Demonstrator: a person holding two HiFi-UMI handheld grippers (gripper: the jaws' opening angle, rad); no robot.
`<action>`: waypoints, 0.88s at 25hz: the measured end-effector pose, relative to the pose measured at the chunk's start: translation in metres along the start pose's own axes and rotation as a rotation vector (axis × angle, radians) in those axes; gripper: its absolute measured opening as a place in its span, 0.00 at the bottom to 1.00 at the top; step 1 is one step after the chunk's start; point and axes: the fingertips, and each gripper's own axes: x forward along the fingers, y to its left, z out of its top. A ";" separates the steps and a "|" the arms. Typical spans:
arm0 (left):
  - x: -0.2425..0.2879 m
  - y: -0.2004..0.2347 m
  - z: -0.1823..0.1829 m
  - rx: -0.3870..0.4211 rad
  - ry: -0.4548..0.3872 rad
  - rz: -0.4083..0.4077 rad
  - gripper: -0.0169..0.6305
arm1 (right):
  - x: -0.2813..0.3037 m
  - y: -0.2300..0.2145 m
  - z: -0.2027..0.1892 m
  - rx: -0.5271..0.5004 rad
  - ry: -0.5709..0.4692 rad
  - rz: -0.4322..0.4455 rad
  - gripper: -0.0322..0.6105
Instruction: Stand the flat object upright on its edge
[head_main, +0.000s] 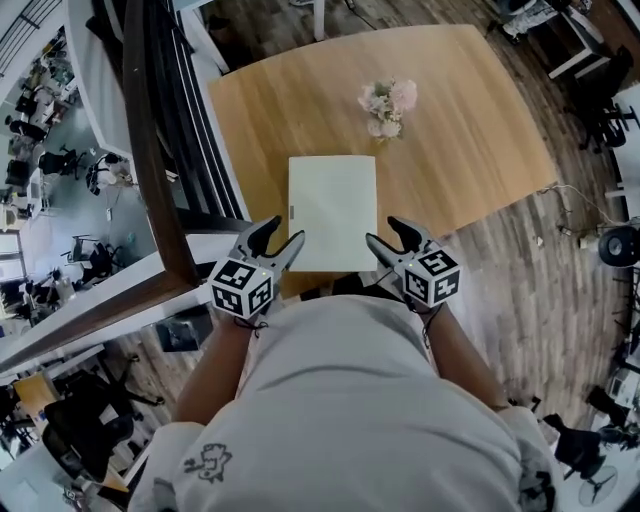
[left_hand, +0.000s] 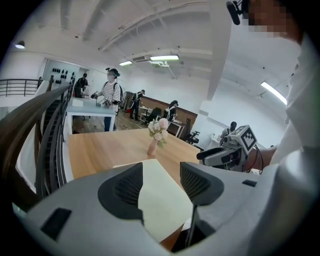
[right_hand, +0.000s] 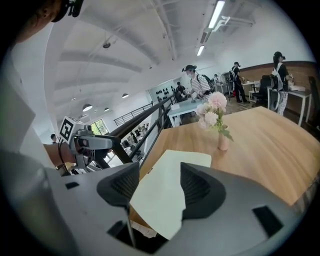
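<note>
At the far left a dark wooden handrail (head_main: 160, 150) is running alongside the light wooden counter (head_main: 470, 140), with a lower office floor showing beyond it. I am holding my left tool (head_main: 284, 232) just off the near left corner of the pale cream flat rectangular board (head_main: 332, 212). Its two grey jaws are standing well apart, closing on nothing. Through the left gripper view I am looking at the board's surface past the gap between them, and the pads are not pressing on it.

The board is lying flat on the counter, long sides running away from me, in the near middle part of the top. Its near edge is reaching the counter's near edge and, in the right gripper view, appears to be hanging slightly over it.

Beyond the board's far right corner, apart from it, a small pink vase of pale pink and white flowers (head_main: 388, 108) is standing upright.

To the right, I am holding my right tool (head_main: 385, 232) just off the board's near right corner, mirroring the left one. Its jaws are also standing wide apart and gripping nothing, with the board's corner showing beyond the gap. Both tools are pointing forward and somewhat downward toward the board.
</note>
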 end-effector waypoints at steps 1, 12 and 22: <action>0.005 0.004 -0.002 -0.017 0.014 0.006 0.38 | 0.004 -0.005 -0.003 0.016 0.013 0.007 0.47; 0.059 0.049 -0.068 -0.178 0.198 0.058 0.45 | 0.042 -0.049 -0.043 0.087 0.155 0.048 0.53; 0.096 0.086 -0.113 -0.258 0.331 0.117 0.48 | 0.076 -0.085 -0.083 0.190 0.293 0.072 0.54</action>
